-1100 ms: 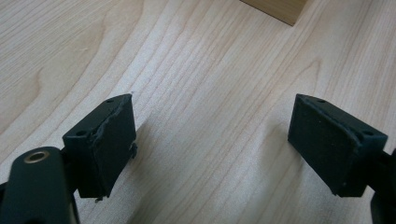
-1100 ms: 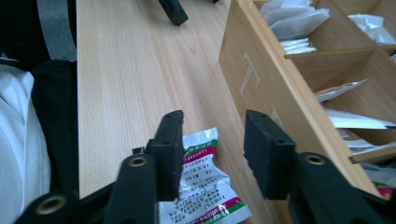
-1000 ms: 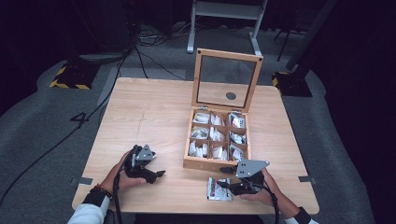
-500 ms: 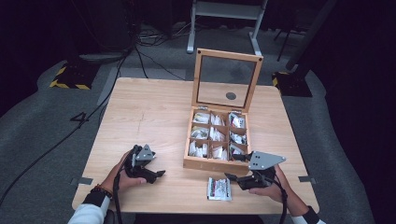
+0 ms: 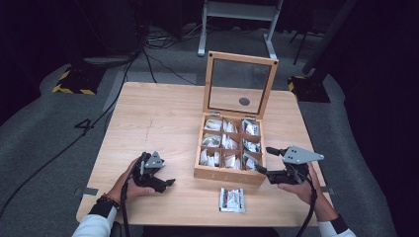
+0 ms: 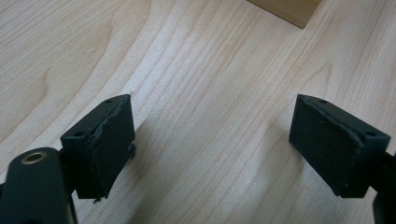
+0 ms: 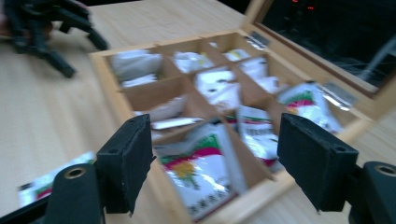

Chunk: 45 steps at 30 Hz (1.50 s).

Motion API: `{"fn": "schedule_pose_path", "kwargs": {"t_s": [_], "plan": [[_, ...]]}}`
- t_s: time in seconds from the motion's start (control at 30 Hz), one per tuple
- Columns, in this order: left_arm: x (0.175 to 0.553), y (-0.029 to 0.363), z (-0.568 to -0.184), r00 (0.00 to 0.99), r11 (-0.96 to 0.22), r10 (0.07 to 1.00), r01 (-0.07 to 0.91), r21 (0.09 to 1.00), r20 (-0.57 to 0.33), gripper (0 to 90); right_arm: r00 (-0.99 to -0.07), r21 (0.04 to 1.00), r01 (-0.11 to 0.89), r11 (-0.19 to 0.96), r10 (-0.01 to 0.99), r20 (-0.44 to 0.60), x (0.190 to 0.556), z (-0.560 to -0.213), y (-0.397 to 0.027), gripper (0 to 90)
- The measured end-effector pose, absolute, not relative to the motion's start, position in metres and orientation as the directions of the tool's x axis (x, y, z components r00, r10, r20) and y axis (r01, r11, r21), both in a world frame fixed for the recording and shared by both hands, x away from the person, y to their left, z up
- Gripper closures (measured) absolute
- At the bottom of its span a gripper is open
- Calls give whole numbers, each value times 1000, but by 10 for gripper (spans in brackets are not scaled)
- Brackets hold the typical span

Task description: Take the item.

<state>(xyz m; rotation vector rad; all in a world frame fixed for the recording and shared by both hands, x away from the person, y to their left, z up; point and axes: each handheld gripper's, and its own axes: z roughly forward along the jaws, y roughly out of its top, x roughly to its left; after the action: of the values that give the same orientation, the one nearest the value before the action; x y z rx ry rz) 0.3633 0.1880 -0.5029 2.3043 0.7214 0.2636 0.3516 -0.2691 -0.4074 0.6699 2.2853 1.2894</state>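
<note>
A wooden box [image 5: 228, 177] with its glass lid [image 5: 240, 86] standing open holds several sachets in its compartments. One sachet [image 5: 232, 200] lies flat on the table in front of the box. My right gripper [image 5: 264, 160] hovers at the box's front right corner, pointing left over it. Its jaws have just been opening and stand open with nothing between them. In the right gripper view the right gripper [image 7: 215, 163] frames the near compartments, with the loose sachet [image 7: 44, 184] at lower left. My left gripper [image 5: 166, 181] rests open on the table left of the box, over bare wood [image 6: 212, 144].
The wooden table [image 5: 158, 118] has free room on its left half and behind the box. A corner of the box [image 6: 285, 10] shows at the top of the left gripper view. Cables and a metal stand lie on the dark floor beyond.
My right gripper has let go of the sachet on the table, opened, and moved right and up to the box's front right corner. The left gripper has kept still.
</note>
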Motion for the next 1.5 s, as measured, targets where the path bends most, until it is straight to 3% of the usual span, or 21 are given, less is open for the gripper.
{"fn": "schedule_pose_path", "kwargs": {"t_s": [0.23,0.8,1.27,1.5], "plan": [[369,188,-502,813,-598,582,440,670,-14,159,-711,858,289,424,695,-104,373,-417,-289,282],[396,191,-499,783,-557,620,481,677,-47,190,-622,843,403,355,783,-33,420,-430,-314,296],[421,183,-476,758,-510,652,428,746,10,220,-592,838,429,338,806,-22,439,-426,-314,293],[439,175,-461,758,-464,652,422,779,-22,219,-582,847,427,318,813,-11,449,-419,-312,302]]}}
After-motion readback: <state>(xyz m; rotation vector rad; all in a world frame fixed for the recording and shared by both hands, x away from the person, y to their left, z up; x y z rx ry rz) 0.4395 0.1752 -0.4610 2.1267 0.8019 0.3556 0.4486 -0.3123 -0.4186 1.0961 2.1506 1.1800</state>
